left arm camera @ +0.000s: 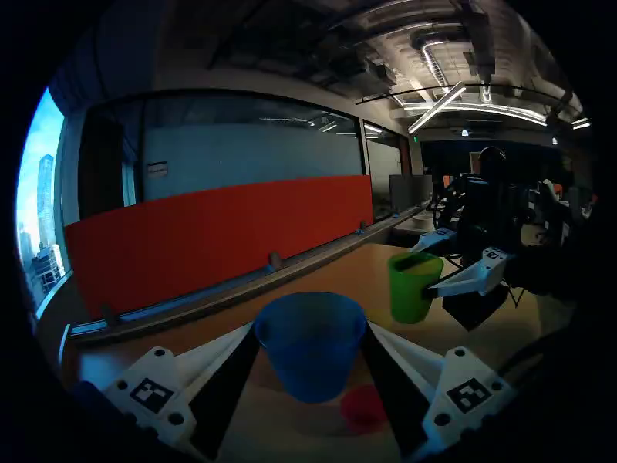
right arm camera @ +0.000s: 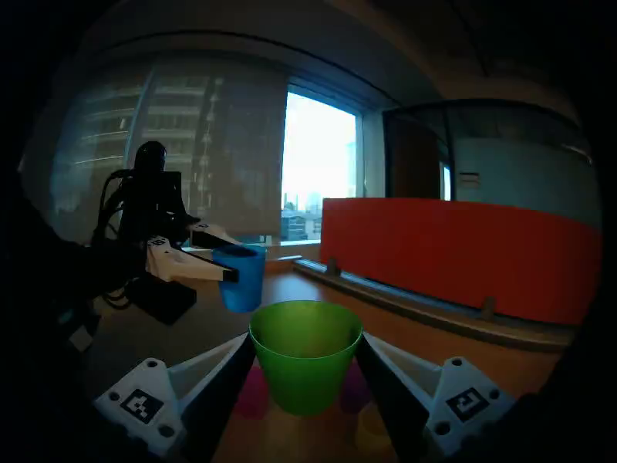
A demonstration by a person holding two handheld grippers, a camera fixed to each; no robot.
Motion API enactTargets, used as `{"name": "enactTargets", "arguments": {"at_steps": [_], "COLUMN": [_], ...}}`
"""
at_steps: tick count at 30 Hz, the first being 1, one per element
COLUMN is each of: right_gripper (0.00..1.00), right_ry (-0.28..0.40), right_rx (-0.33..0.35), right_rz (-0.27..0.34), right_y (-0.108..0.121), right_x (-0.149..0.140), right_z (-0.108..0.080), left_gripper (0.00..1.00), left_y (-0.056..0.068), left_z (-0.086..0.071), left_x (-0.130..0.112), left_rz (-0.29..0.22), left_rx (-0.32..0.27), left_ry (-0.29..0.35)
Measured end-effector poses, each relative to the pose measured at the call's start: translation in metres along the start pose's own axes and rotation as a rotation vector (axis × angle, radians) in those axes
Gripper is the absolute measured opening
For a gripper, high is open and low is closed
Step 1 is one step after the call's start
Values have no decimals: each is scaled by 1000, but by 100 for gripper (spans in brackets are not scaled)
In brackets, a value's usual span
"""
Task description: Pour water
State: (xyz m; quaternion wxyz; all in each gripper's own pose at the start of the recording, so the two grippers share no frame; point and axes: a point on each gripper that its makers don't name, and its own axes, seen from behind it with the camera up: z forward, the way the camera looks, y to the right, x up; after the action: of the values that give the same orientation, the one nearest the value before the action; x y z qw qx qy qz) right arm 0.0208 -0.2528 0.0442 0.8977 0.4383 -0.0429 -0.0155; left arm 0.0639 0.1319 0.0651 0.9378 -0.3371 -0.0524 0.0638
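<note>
A blue cup [left arm camera: 311,353] stands upright between my left gripper's [left arm camera: 310,363] two white fingers, which press on its sides, lifted over the wooden table [left arm camera: 362,266]. The right gripper view shows that same blue cup [right arm camera: 241,276] farther off, held by the left gripper [right arm camera: 231,272]. A green cup [right arm camera: 305,364] is clamped upright in my right gripper [right arm camera: 305,370]. From the left gripper view, the green cup [left arm camera: 413,285] hangs to the right with the right gripper [left arm camera: 432,287] shut on it. The two cups are apart, at about the same height.
A red partition [left arm camera: 224,231] runs along the table's far edge. A red disc [left arm camera: 364,407] lies on the table under the blue cup. Pink discs [right arm camera: 253,393] and a yellowish one [right arm camera: 375,432] lie below the green cup. Dark equipment [right arm camera: 150,201] stands behind the left gripper.
</note>
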Motion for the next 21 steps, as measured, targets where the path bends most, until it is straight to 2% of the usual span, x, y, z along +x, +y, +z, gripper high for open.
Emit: {"name": "enactTargets", "arguments": {"at_steps": [6, 16, 21], "right_gripper": [92, 91, 91], "right_ry": [-3, -20, -23], "right_rx": [8, 27, 44], "right_rz": [-3, 5, 6], "right_y": [-1, -6, -13], "right_x": [-1, -4, -3], "right_z": [5, 13, 17], "left_gripper": [88, 87, 88], "left_y": [-1, 7, 6], "left_z": [1, 0, 1], "left_x": [0, 0, 6], "left_rz": [29, 96, 146], "left_rx": [9, 9, 21], "left_ry": [-3, -3, 5]}}
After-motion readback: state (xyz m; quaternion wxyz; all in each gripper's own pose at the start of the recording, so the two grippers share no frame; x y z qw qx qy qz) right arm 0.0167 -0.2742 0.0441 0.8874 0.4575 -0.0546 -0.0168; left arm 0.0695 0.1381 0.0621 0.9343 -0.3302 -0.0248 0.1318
